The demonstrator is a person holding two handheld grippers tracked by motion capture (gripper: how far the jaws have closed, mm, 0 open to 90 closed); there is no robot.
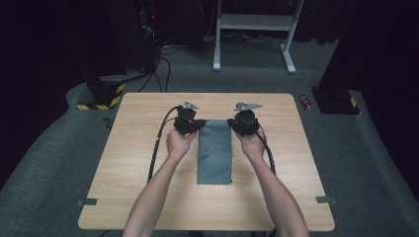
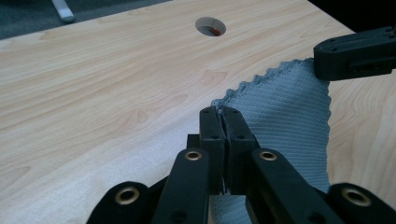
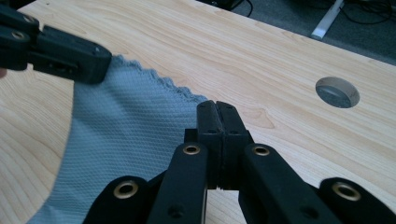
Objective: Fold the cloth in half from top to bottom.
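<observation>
A grey cloth [image 1: 214, 153] with zigzag edges lies lengthwise on the middle of the wooden table [image 1: 133, 148], folded into a narrow strip. My left gripper [image 1: 197, 123] is shut on its far left corner, and the cloth [image 2: 280, 116] lifts slightly from that pinch [image 2: 224, 112]. My right gripper [image 1: 232, 123] is shut on the far right corner, seen up close [image 3: 217, 106] with the cloth [image 3: 121, 130] sagging between both grippers. Each gripper view shows the other gripper [image 2: 355, 51] [image 3: 60, 51] holding the opposite corner.
A round cable hole [image 2: 210, 26] [image 3: 337, 91] is cut in the tabletop near the far edge. Beyond the table stand a white desk frame [image 1: 257, 29], a yellow-black striped base [image 1: 101, 96] and a small red object [image 1: 306, 102] on the carpet.
</observation>
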